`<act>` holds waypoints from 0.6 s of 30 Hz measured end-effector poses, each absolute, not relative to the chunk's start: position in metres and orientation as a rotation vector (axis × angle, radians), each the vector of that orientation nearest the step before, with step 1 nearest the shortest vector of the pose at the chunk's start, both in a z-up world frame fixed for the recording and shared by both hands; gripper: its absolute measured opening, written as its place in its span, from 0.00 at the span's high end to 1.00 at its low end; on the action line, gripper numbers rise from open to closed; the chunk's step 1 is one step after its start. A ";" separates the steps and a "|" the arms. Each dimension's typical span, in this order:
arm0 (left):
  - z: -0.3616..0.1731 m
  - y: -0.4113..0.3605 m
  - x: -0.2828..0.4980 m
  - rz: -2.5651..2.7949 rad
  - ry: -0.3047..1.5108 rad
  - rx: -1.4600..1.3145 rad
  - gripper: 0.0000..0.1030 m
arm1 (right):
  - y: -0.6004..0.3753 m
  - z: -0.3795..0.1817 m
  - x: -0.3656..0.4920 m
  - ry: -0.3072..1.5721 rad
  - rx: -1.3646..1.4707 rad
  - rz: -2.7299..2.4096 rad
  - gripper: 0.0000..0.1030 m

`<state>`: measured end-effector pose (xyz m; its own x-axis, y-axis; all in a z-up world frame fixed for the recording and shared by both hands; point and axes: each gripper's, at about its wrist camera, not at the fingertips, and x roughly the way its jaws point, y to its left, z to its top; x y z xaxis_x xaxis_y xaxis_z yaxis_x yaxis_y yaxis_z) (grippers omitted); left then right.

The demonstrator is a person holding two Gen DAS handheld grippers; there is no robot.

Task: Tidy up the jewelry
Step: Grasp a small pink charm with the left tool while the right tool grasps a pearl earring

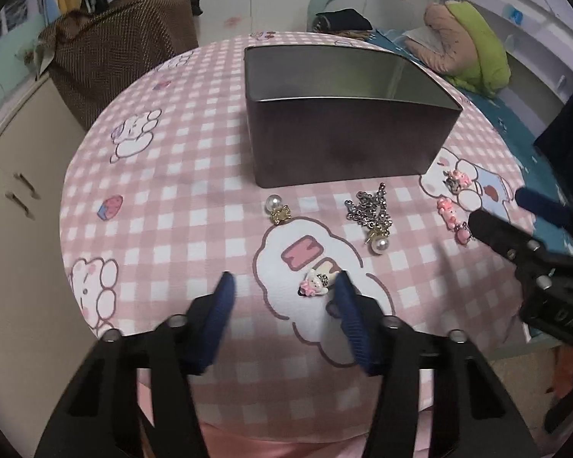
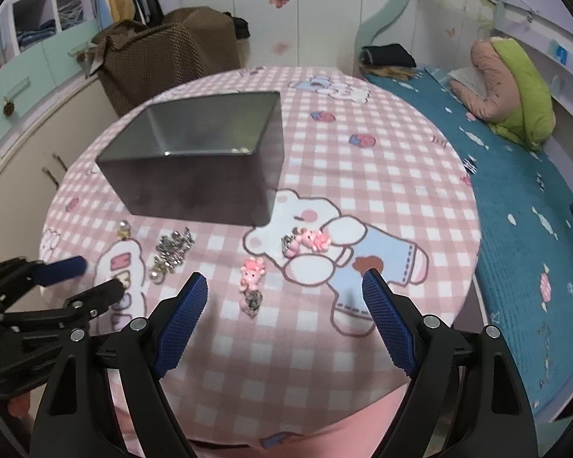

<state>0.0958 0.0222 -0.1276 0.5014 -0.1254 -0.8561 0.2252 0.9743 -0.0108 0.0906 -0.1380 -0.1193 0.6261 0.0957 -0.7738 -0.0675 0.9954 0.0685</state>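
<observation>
A round table [image 1: 164,175] under a pink checked cloth is seen from two hand-held grippers, with loose jewelry spread in front of an open metal tin [image 1: 347,137] that stands in the upper middle of the left wrist view. The left gripper [image 1: 284,286] is held wide apart and nothing is gripped; a small white-and-pink charm [image 1: 315,284] lies low in the centre of that frame, just inside the right-hand blue pad [image 1: 349,305] and close to touching it, so the charm sits off-centre in the gap. Its long axis is judged to run roughly across the frame, the pink end toward the left. The right gripper [image 2: 284,282] is likewise spread wide and empty. A pink figure charm [image 2: 251,284] is seen between its fingertips, left of midway, with its long axis running up and down the frame, head end pointing away toward the tin. For each piece, the nearer claw is the one already framing it. Farther off, a second pink charm [image 2: 309,242] lies near the tin's near corner, a tangle of silver chain [image 1: 368,208] with a pearl [image 1: 380,244] at its near end is seen mid-frame, and a pearl earring [image 1: 277,208] lies to its left. Whether anything has been placed in the tin cannot be told for certain.
</observation>
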 end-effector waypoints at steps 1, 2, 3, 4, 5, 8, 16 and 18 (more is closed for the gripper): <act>-0.127 0.022 0.096 -0.214 1.022 0.108 0.61 | -0.138 -0.117 0.090 0.883 0.032 0.094 0.22; -0.127 0.023 0.096 -0.212 1.019 0.111 0.65 | -0.137 -0.116 0.089 0.874 0.027 0.093 0.22; -0.127 0.023 0.096 -0.207 1.015 0.117 0.70 | -0.136 -0.114 0.089 0.869 0.023 0.098 0.22; -0.127 0.023 0.096 -0.205 1.013 0.119 0.74 | -0.134 -0.112 0.088 0.864 0.024 0.125 0.22; -0.127 0.024 0.096 -0.203 1.011 0.119 0.76 | -0.132 -0.111 0.087 0.862 0.029 0.152 0.22; -0.126 0.031 0.097 -0.191 1.012 0.086 0.88 | -0.120 -0.110 0.086 0.856 0.020 0.221 0.23; -0.126 0.048 0.099 -0.243 1.022 -0.025 0.88 | -0.087 -0.123 0.094 0.920 0.007 0.347 0.52; -0.126 0.048 0.099 -0.245 1.022 -0.025 0.88 | -0.081 -0.125 0.094 0.931 0.004 0.366 0.55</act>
